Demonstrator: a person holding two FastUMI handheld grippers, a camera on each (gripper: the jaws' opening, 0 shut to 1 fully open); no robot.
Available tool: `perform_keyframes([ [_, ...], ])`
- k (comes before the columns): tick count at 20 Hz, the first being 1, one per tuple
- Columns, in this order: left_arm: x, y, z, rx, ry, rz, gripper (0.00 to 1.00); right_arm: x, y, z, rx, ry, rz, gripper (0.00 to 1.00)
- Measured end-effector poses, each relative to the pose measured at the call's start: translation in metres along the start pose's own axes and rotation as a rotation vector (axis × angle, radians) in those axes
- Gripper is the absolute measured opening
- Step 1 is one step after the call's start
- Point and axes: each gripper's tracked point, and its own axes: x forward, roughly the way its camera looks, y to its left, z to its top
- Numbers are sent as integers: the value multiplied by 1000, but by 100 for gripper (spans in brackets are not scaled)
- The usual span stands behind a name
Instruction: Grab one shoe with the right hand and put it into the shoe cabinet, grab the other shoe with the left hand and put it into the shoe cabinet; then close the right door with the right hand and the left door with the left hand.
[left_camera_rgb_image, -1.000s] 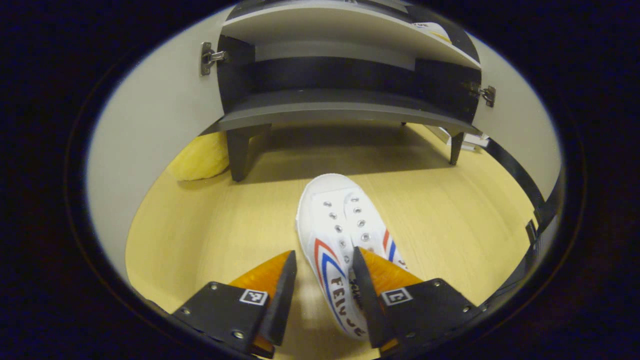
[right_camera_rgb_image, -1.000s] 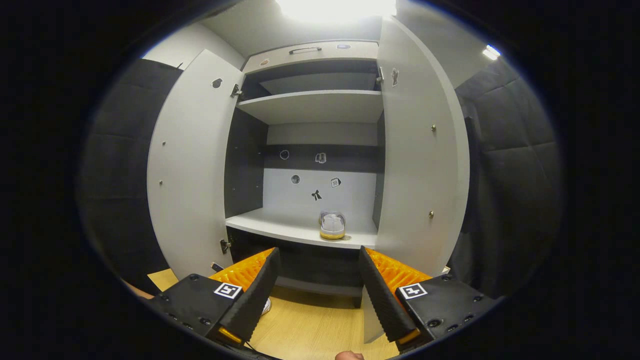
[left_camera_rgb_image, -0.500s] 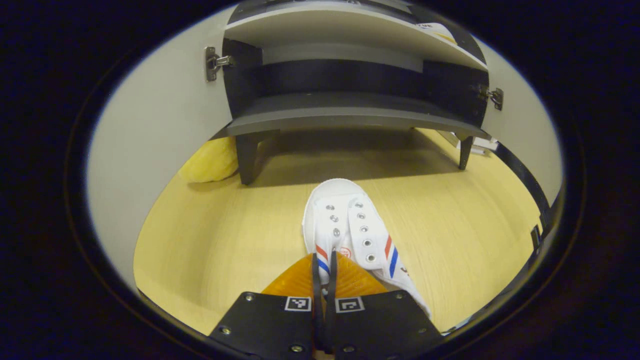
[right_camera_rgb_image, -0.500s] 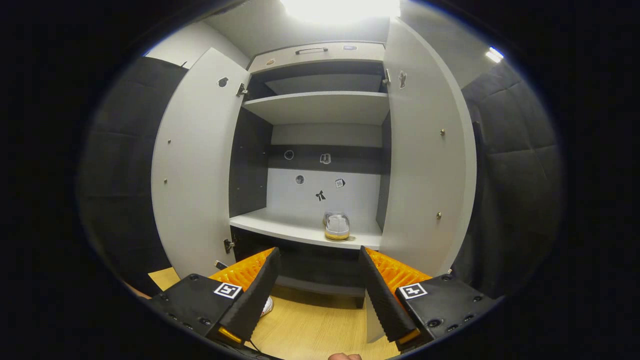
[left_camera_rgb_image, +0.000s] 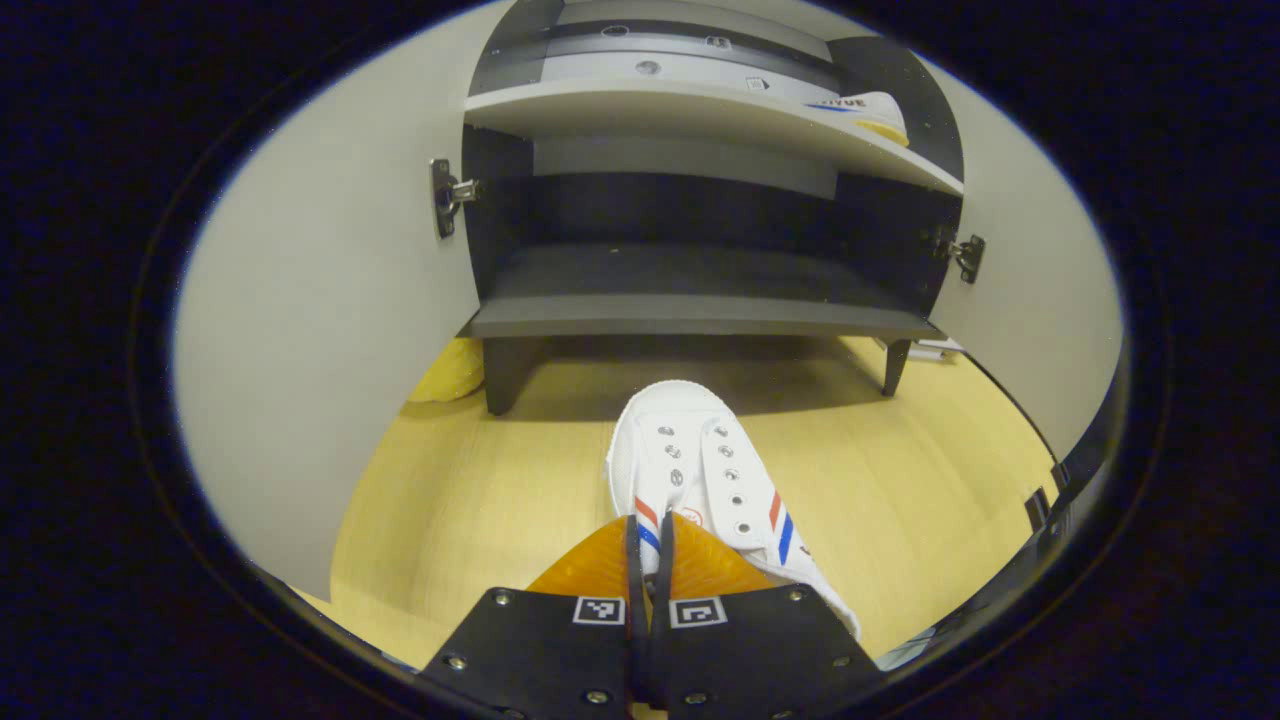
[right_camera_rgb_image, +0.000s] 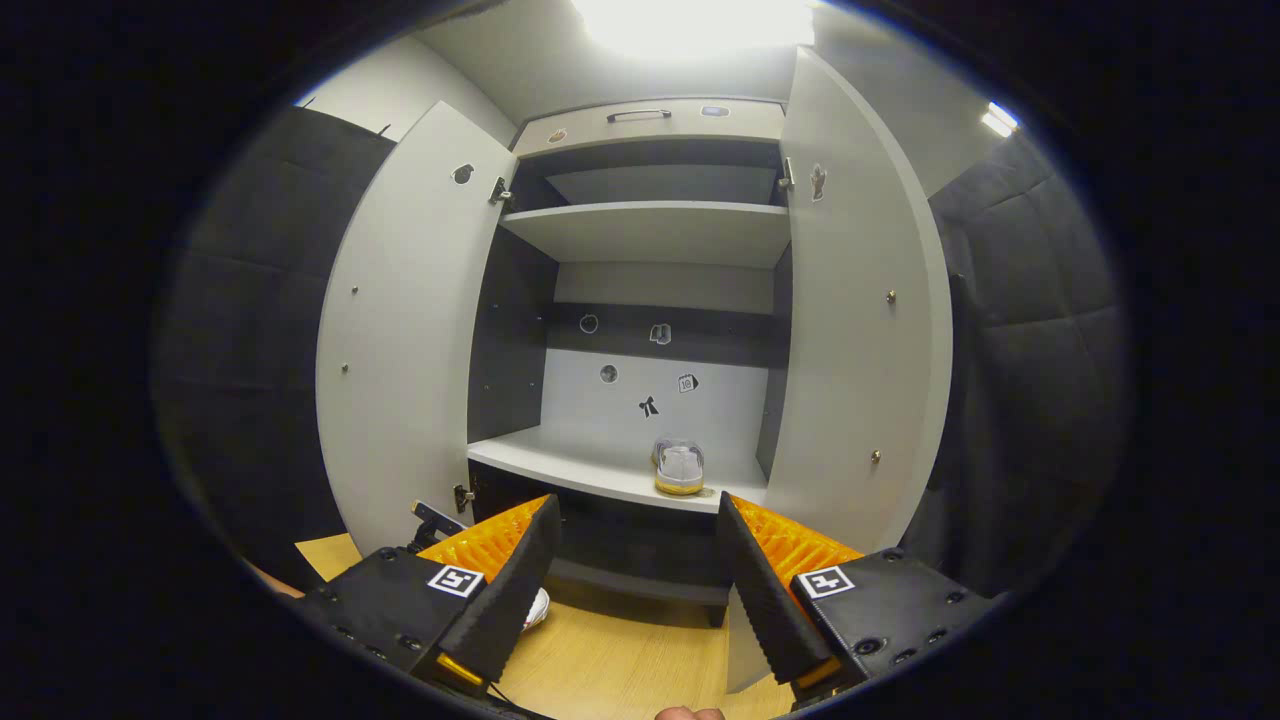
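Left gripper (left_camera_rgb_image: 648, 560): now clenching second shoe (left_camera_rgb_image: 700, 480), having closed within the last second.
Second shoe: lifting off floor (left_camera_rgb_image: 450, 500), before shoe cabinet (left_camera_rgb_image: 700, 315).
First shoe (right_camera_rgb_image: 679, 468): resting at shelf's (right_camera_rgb_image: 600, 460) front-right edge.
Right gripper (right_camera_rgb_image: 637, 580): hanging released.

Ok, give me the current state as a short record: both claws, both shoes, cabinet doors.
left claw: fingers shut on the side of the white shoe
white shoe: toe toward the cabinet, above the wooden floor; lifted or not, cannot tell
right claw: open, empty, facing the cabinet
other shoe: on the middle shelf, right side
left door: open
right door: open
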Motion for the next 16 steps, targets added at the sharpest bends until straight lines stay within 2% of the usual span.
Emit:
perform_keyframes([
  [10,-75,-13,99,-1,-200,-29,1,-7,-1,7,16,-33,25,98],
  [16,-147,-2,165,-6,-332,-66,1,-14,-12,7,21,-41,2,97],
])
